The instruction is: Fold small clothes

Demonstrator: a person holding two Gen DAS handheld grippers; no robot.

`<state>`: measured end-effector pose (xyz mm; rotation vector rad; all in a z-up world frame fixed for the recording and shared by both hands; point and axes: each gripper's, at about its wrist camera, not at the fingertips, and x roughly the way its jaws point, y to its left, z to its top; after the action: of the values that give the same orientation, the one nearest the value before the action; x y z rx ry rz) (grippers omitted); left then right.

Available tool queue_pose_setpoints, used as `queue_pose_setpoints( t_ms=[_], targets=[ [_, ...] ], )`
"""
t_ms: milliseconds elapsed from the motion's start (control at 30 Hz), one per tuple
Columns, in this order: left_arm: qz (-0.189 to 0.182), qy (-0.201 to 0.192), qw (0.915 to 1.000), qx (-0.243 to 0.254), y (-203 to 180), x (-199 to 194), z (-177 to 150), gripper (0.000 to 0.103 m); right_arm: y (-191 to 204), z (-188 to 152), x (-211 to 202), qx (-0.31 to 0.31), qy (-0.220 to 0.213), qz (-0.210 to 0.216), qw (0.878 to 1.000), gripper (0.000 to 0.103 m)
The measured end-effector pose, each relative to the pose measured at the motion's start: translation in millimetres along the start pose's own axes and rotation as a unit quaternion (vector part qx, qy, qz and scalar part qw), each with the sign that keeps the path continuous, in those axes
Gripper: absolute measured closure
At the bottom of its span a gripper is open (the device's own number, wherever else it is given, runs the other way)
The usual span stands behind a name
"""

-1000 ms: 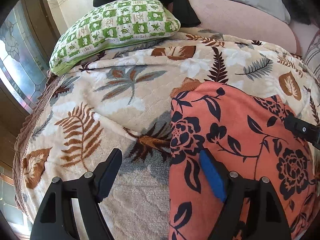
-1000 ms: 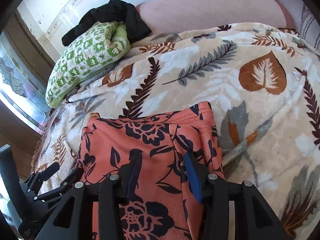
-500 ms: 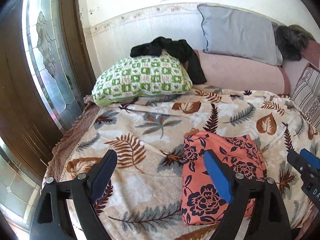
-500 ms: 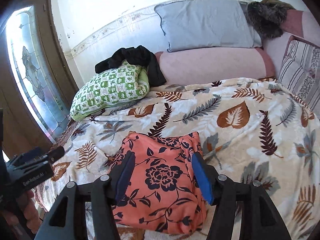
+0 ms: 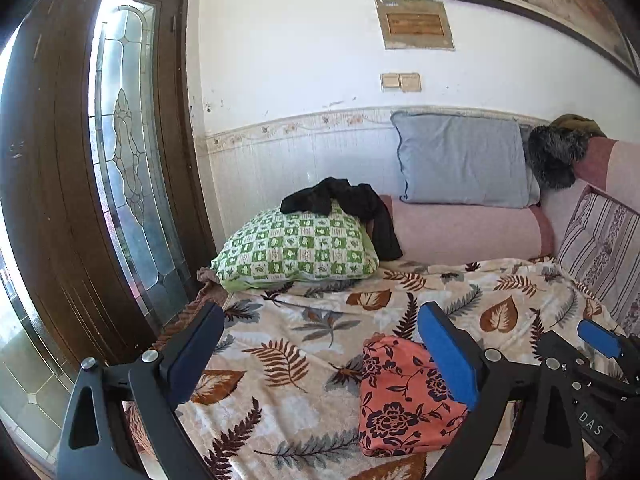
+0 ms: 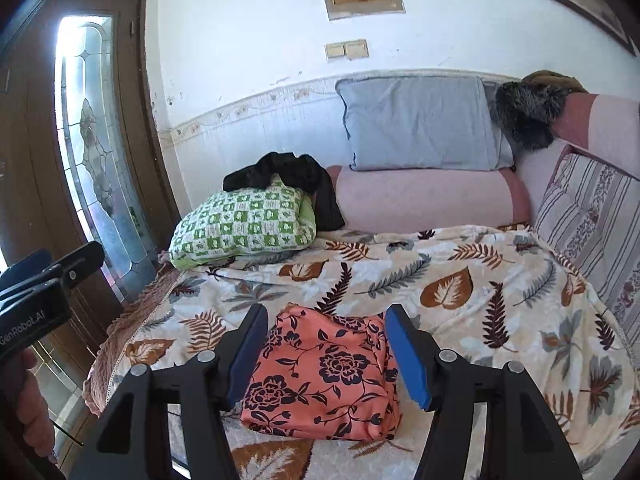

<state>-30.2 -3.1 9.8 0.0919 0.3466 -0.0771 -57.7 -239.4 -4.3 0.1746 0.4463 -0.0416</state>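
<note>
Left gripper [image 5: 320, 344]: jaws spread wide, have just been opening further, nothing between the pads. It hangs above the leaf-print blanket [image 5: 304, 328], clear of the cloth.

Orange floral garment [image 6: 324, 372]: lies on the blanket near the front edge of the bed as a compact, squared-off bundle, edges tucked under, touched by neither tool. In the left wrist view it sits low and right of centre, partly behind the blue pad.

Right gripper [image 6: 326, 348]: jaws partly spread, have just been opening, empty; the bundle shows between the fingers but well below them.

Judgement: the fold on this piece looks finished and released, both tools standing off.

Next move, as I read it: find another small item. A black garment [image 6: 288, 176] is draped over the green checked pillow [image 6: 244, 224] at the far left of the bed; reaching it calls for a long forward reach with open jaws, pinching one edge and dragging it onto bare blanket.
</note>
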Motion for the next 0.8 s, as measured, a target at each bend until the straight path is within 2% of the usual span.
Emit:
queue_pose_setpoints(
  t_ms=[200,300,800],
  targets=[
    [-0.004,-0.032,0.9994,-0.015,9,-37,14,0.005,12,15,-47,-0.006,-0.046,-0.001,0.999,0.036],
    [-0.005,-0.043,0.9989,-0.02,12,-50,17,0.005,16,18,-65,-0.007,-0.067,-0.006,0.998,0.032],
    [-0.003,-0.061,0.9976,-0.032,24,-81,21,0.005,36,21,-104,-0.017,-0.097,-0.005,0.995,0.032]
  ],
)
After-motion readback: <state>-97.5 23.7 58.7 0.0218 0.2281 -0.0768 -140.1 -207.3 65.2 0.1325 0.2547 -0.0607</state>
